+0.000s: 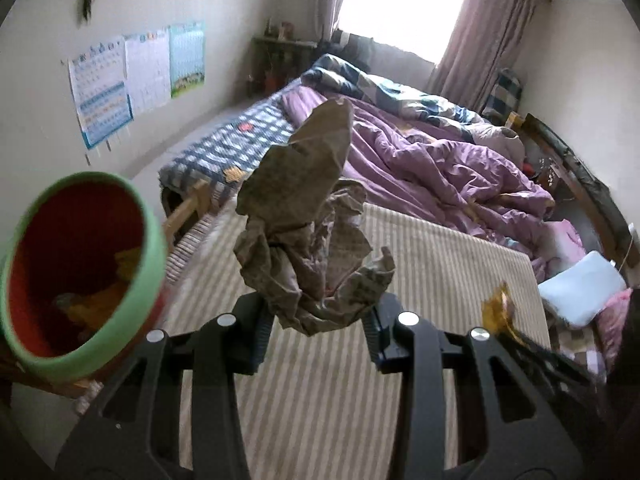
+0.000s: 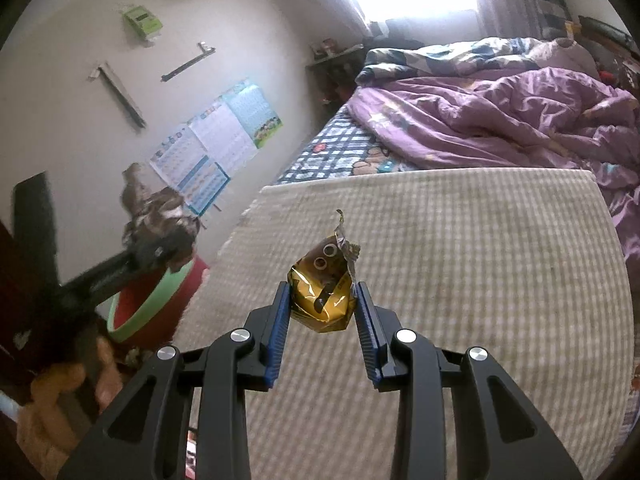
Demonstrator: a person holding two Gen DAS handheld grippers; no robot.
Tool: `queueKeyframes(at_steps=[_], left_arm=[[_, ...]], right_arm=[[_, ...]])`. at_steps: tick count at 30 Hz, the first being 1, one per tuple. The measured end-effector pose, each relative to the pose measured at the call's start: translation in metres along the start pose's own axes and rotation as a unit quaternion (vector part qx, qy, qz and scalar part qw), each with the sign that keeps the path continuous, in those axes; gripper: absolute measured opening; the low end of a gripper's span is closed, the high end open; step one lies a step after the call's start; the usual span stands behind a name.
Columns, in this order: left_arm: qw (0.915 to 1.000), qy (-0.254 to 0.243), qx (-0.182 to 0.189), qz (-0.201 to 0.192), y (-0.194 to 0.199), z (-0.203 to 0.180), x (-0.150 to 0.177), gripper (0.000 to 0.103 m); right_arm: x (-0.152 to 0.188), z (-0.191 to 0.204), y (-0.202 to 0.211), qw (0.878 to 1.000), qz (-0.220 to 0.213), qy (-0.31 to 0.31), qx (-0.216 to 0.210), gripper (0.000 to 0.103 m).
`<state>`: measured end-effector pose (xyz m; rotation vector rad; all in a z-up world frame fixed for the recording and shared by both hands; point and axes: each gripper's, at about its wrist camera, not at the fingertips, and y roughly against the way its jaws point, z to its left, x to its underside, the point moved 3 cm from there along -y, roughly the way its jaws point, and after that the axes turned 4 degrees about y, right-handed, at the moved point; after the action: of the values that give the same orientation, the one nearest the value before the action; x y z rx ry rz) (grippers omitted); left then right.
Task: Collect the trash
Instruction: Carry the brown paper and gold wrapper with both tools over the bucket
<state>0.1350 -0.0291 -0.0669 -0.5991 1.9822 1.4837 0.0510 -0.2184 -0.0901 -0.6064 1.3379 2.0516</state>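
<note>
My left gripper (image 1: 316, 316) is shut on a crumpled brown paper (image 1: 308, 216) and holds it in the air, just right of a red bin with a green rim (image 1: 152, 248) that has yellow trash inside. My right gripper (image 2: 322, 300) is shut on a gold snack wrapper (image 2: 324, 296) above the striped beige mat (image 2: 460, 280). In the right wrist view the left gripper with the paper (image 2: 156, 216) hangs over the bin (image 2: 160, 300). The wrapper also shows at the right of the left wrist view (image 1: 498, 308).
The striped mat (image 1: 420, 280) lies on a bed with a purple duvet (image 1: 440, 160) and a checked sheet (image 1: 236, 144). Posters (image 1: 136, 80) hang on the left wall. A pale blue pillow (image 1: 580, 288) lies at the right. A window is at the far end.
</note>
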Motion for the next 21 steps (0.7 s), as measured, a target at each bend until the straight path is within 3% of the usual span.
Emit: queueKeyframes(at_steps=[5, 13, 21], left_arm=[[0.9997, -0.001, -0.013, -0.020, 0.036, 0.009, 0.015, 0.037], [0.9988, 0.017, -0.033, -0.033, 0.060, 0.040, 0.026, 0.037], [0.9956, 0.046, -0.071, -0.041, 0.076, 0.100, 0.029, 0.037]], right_arm=[[-0.002, 0.029, 0.006, 1.000, -0.012, 0.025, -0.011, 0.033], [-0.005, 0.079, 0.016, 0.997, -0.032, 0.065, -0.029, 0.033], [0.004, 0.116, 0.006, 0.996, -0.025, 0.081, -0.035, 0.033]])
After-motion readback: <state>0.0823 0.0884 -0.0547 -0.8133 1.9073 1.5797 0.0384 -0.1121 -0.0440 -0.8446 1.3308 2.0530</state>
